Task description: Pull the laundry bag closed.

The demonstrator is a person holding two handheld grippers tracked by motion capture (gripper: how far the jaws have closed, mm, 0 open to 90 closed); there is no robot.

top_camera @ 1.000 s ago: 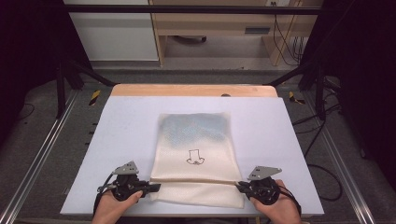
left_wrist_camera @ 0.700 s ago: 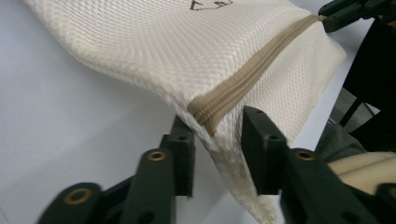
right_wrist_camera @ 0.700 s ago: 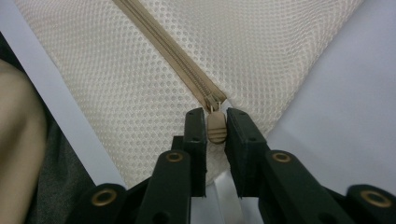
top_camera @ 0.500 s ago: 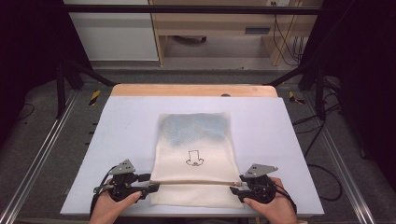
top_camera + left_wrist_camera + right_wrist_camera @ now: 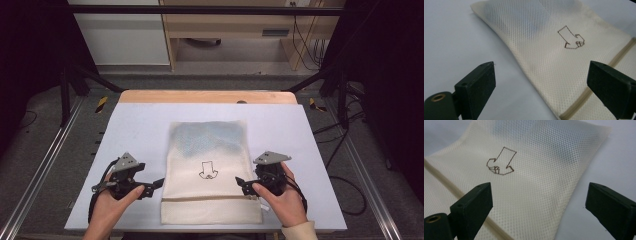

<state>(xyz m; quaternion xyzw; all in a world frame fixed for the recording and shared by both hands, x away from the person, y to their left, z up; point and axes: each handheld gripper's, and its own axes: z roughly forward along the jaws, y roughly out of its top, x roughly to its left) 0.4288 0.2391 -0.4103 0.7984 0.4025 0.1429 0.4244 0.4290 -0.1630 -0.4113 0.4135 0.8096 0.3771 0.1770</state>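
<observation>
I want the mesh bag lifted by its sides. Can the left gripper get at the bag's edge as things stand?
Probably yes: the left gripper is open beside the mesh bag, its edge between the jaws, with bare table around.

Mesh bag (image 5: 210,165) contents blurred, bluish, unidentifiable; bag's near end cut off in both gripper views.

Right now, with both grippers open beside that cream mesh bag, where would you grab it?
Probably at its two long side edges, near the tan zipper band. The mesh bag lies flat, so only its edges offer anything to pinch. The left gripper would come in from the bag's left, the right gripper from its right; both sit there with jaws open and level with the table.
</observation>
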